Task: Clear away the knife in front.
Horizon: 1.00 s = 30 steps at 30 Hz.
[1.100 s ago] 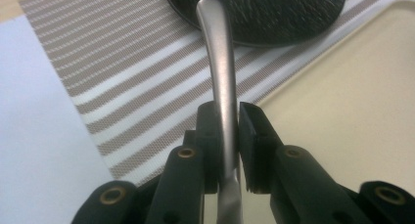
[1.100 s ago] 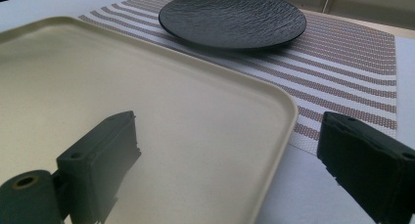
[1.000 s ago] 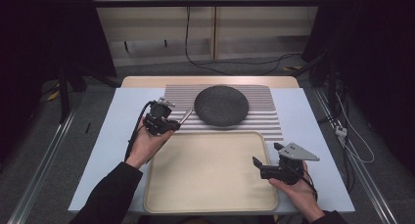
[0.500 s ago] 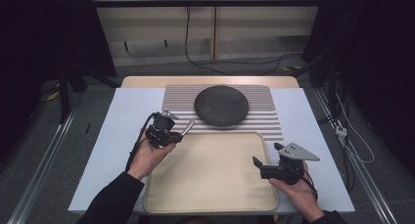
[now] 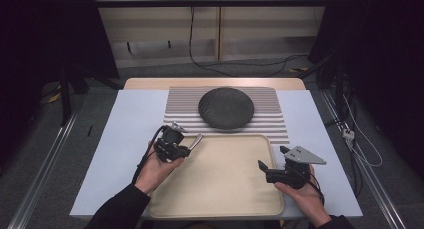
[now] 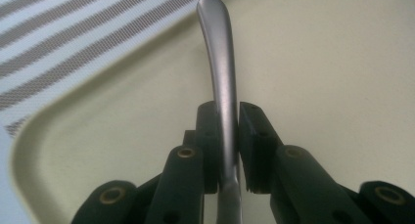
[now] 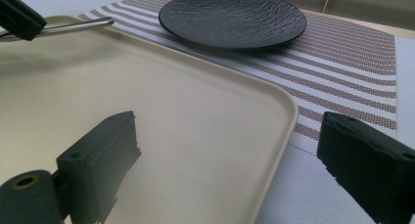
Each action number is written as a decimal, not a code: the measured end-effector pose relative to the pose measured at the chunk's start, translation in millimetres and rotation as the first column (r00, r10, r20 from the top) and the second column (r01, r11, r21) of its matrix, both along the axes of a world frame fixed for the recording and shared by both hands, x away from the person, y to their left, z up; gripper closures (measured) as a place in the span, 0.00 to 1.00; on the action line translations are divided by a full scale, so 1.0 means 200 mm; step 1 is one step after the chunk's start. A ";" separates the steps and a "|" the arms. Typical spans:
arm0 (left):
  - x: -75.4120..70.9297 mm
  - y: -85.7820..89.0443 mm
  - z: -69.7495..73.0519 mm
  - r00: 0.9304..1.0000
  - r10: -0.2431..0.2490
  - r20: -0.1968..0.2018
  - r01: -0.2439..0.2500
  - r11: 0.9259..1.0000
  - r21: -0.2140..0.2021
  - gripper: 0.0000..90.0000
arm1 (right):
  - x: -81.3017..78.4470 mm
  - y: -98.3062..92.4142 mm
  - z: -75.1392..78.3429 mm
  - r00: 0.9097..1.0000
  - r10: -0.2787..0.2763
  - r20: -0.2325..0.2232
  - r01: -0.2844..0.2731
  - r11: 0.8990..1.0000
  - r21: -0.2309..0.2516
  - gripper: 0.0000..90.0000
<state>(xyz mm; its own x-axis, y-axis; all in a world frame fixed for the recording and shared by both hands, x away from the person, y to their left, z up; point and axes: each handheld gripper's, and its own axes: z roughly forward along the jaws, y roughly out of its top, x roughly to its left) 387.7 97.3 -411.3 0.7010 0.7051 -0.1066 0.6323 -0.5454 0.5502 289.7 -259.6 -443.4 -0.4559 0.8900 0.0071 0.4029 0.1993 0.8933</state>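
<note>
Left gripper (image 6: pixel 226 136) clamped tight on a slim, polished metal cutlery handle (image 6: pixel 219 62); pads pinch it partway along, rounded handle end sticking out ahead of the jaws, business end hidden behind them, so spoon, fork or knife I cannot tell. High view puts that gripper (image 5: pixel 186 148) over the far left corner of the shallow cream plastic tray (image 5: pixel 220 199), handle (image 5: pixel 196 141) pointing right and slightly far, above the tray rim

Right gripper (image 7: pixel 230 165) gaping wide, nothing in it, hovering over the tray's near right edge; in the high view (image 5: pixel 267 161) it sits low and aimed left

Beyond the tray: brown-and-white striped woven placemat (image 5: pixel 272 120), round black textured plate (image 5: pixel 226 107) centred on it, pale blue table cover (image 5: pixel 125 134) beneath everything

Judgement on the step: utensil looks bound for the tray. Bring it down level, well inside the rim so the handle end doesn't catch the raised lip, let it touch flat, then release; grip is narrow and the piece could pivot if tipped
</note>
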 end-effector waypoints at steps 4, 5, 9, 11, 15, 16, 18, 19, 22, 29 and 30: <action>-0.02 -0.02 -0.04 1.000 -0.005 -0.002 0.005 1.000 0.015 0.89 | 0.00 0.00 0.00 1.000 -0.002 -0.001 0.002 1.000 -0.001 0.09; -0.02 -0.02 -0.05 1.000 -0.010 -0.009 0.010 1.000 0.018 0.89 | 0.00 0.00 0.00 1.000 -0.002 -0.001 0.002 1.000 -0.002 0.09; -0.03 -0.03 -0.07 1.000 -0.012 -0.010 0.012 0.999 0.034 0.89 | 0.00 0.00 0.00 1.000 -0.002 -0.003 0.002 1.000 -0.001 0.09; -0.04 -0.03 -0.08 1.000 -0.008 -0.011 0.009 0.999 0.036 0.89 | 0.00 0.00 0.00 1.000 -0.001 -0.002 0.001 1.000 -0.001 0.09; -0.07 -0.03 -0.11 1.000 -0.011 -0.017 0.012 0.999 0.051 0.89 | 0.00 0.00 0.00 1.000 -0.001 0.001 0.001 1.000 -0.001 0.09; -0.07 -0.03 -0.11 1.000 -0.013 -0.019 0.013 0.999 0.049 0.89 | 0.00 0.00 0.00 1.000 -0.001 0.001 0.001 1.000 -0.002 0.09; -0.07 -0.02 -0.11 1.000 -0.018 -0.015 0.019 0.999 0.049 0.89 | 0.00 0.00 0.00 1.000 0.000 0.000 0.000 1.000 -0.004 0.09; -0.07 -0.02 -0.11 1.000 -0.019 -0.014 0.019 0.999 0.044 0.89 | 0.00 0.00 0.00 1.000 0.001 0.001 -0.001 1.000 -0.005 0.09; -0.07 -0.01 -0.12 0.999 -0.040 0.005 0.040 0.998 0.042 0.87 | 0.00 0.00 0.00 1.000 -0.001 -0.001 0.001 1.000 -0.005 0.09; -0.05 0.03 -0.12 0.999 -0.018 0.030 0.018 1.000 0.007 0.54 | 0.00 0.00 0.00 1.000 0.002 -0.001 -0.002 1.000 -0.005 0.09; -0.05 0.04 -0.12 0.999 -0.011 0.037 0.011 1.000 -0.015 0.48 | 0.00 0.00 0.00 1.000 0.002 -0.001 -0.002 1.000 -0.006 0.09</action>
